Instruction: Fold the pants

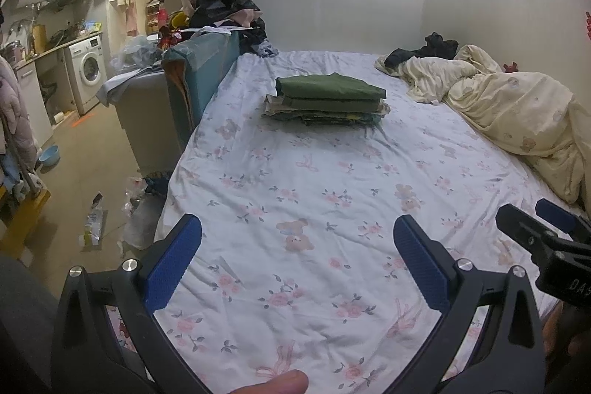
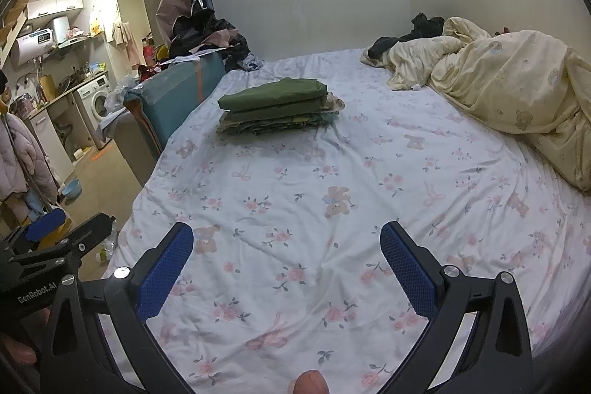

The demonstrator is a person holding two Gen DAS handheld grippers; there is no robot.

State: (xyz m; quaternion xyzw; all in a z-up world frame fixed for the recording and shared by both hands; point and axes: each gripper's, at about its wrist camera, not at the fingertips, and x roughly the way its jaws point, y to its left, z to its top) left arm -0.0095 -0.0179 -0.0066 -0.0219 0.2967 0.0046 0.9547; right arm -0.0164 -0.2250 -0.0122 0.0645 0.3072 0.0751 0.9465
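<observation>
A stack of folded pants (image 1: 327, 98), green on top with patterned ones beneath, lies on the flowered bed sheet (image 1: 314, 209) toward the far left of the bed. It also shows in the right wrist view (image 2: 275, 108). My left gripper (image 1: 297, 231) is open and empty, held above the near part of the bed. My right gripper (image 2: 286, 239) is open and empty too, beside the left one. Each gripper shows at the edge of the other's view: the right gripper (image 1: 532, 228) and the left gripper (image 2: 70, 228).
A crumpled cream duvet (image 1: 517, 113) with dark clothes (image 1: 424, 50) lies along the bed's right side. A teal box and clothes pile (image 1: 207, 61) stand left of the bed. The floor at left holds litter (image 1: 96, 224), a washing machine (image 1: 86, 72) and a blue bowl (image 1: 50, 156).
</observation>
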